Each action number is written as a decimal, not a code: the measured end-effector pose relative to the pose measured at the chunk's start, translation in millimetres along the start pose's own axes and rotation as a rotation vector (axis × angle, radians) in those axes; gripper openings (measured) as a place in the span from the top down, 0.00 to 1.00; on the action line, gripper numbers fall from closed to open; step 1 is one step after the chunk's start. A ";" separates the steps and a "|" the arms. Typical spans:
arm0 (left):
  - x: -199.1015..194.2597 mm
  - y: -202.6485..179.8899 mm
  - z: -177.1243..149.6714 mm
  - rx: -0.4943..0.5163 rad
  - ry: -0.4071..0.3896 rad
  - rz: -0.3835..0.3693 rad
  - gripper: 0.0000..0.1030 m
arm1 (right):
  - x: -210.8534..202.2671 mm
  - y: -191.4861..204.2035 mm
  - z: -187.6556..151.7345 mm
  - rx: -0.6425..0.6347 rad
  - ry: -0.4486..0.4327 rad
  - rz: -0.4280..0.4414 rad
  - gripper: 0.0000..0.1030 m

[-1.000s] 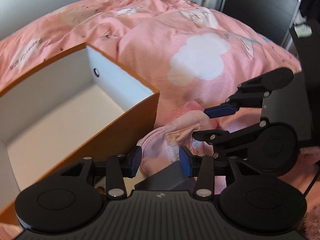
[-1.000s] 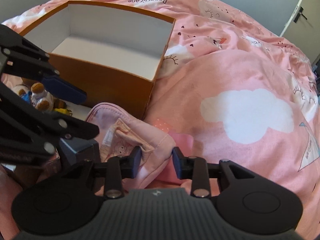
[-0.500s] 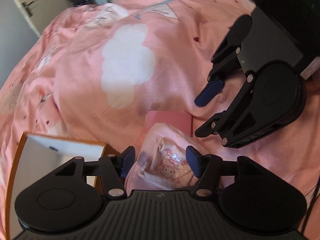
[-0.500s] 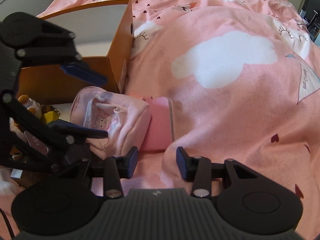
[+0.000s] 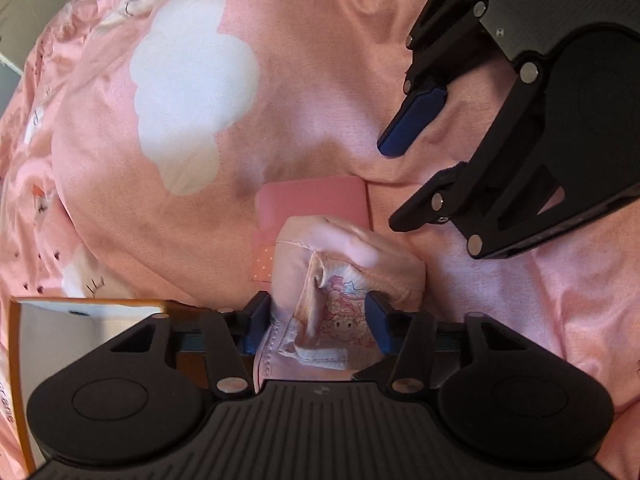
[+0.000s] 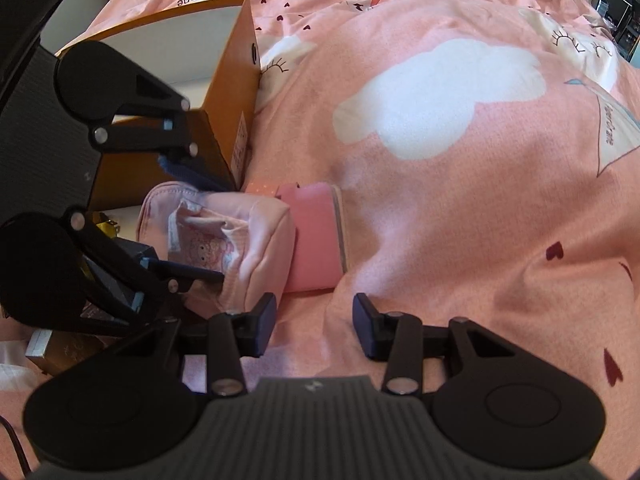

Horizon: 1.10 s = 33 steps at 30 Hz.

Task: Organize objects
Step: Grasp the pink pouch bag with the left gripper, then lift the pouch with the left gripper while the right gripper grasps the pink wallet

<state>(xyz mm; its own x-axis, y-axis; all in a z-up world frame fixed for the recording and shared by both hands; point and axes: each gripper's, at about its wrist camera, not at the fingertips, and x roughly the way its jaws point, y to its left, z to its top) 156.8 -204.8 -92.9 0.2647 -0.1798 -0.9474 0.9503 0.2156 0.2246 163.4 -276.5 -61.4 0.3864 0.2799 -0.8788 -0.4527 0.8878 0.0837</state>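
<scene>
A soft pink pouch (image 5: 352, 252) with a cartoon print lies on the pink duvet, partly on top of a flat pink case (image 5: 316, 200). My left gripper (image 5: 316, 318) points down over it. Its jaws are closing and both pads touch the pouch's sides. In the right wrist view the left gripper (image 6: 216, 232) straddles the pouch (image 6: 260, 232), one finger on its far edge and one on its near edge. My right gripper (image 6: 316, 322) hovers open above bare duvet, just right of the pouch and in front of the pink case (image 6: 316, 236). Nothing is between its fingers.
An orange box (image 6: 236, 80) with a white inside stands open just behind the pouch; its corner (image 5: 16, 360) shows at lower left in the left wrist view. A dark box (image 6: 120, 264) and a gold box (image 6: 60, 352) lie left of the pouch. Wide duvet (image 6: 460, 220) spreads to the right.
My left gripper rolled, sank over the pouch, widened, then narrowed onto it. My right gripper came off the pouch's edge, shifted right and opened a little.
</scene>
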 end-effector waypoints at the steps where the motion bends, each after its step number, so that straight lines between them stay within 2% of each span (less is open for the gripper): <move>1: 1.4 0.7 -1.2 -0.015 0.006 0.001 0.50 | -0.1 0.0 -0.1 0.000 0.000 0.000 0.57; 5: 0.3 -1.1 -7.9 -0.031 0.003 0.019 0.65 | -1.7 -0.4 -0.8 -0.004 -0.001 -0.002 0.57; 11: -8.3 0.1 -20.8 -0.105 -0.015 0.029 0.79 | -3.2 -0.5 -0.4 -0.011 -0.004 -0.010 0.57; 15: -22.0 -3.3 -35.7 -0.204 -0.046 0.066 0.82 | -5.9 -0.4 -1.3 0.003 -0.014 -0.005 0.56; 18: -35.2 -0.8 -40.8 -0.322 -0.078 0.130 0.83 | -9.0 -0.2 -0.9 0.042 -0.031 0.014 0.56; 25: -80.1 8.9 -57.7 -0.618 -0.168 0.248 0.84 | -10.8 6.7 -0.6 0.265 -0.027 0.141 0.55; 28: -104.5 11.4 -56.1 -0.694 -0.210 0.281 0.84 | -1.9 13.0 -1.5 0.348 -0.013 0.121 0.55; 29: -112.2 10.0 -58.1 -0.714 -0.226 0.291 0.84 | 2.3 12.8 -1.8 0.384 -0.008 0.119 0.54; 32: -135.9 5.8 -67.0 -0.768 -0.272 0.329 0.84 | 18.5 9.5 -2.9 0.486 0.027 0.145 0.39; 33: -143.4 4.8 -70.1 -0.785 -0.289 0.340 0.84 | 22.8 8.6 -3.3 0.507 0.029 0.138 0.38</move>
<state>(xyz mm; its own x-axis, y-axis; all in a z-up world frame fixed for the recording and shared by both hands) 111.9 -110.8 28.1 0.6422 -0.1983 -0.7404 0.4563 0.8750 0.1615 165.6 -263.7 -82.3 0.3249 0.4024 -0.8558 -0.0494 0.9109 0.4096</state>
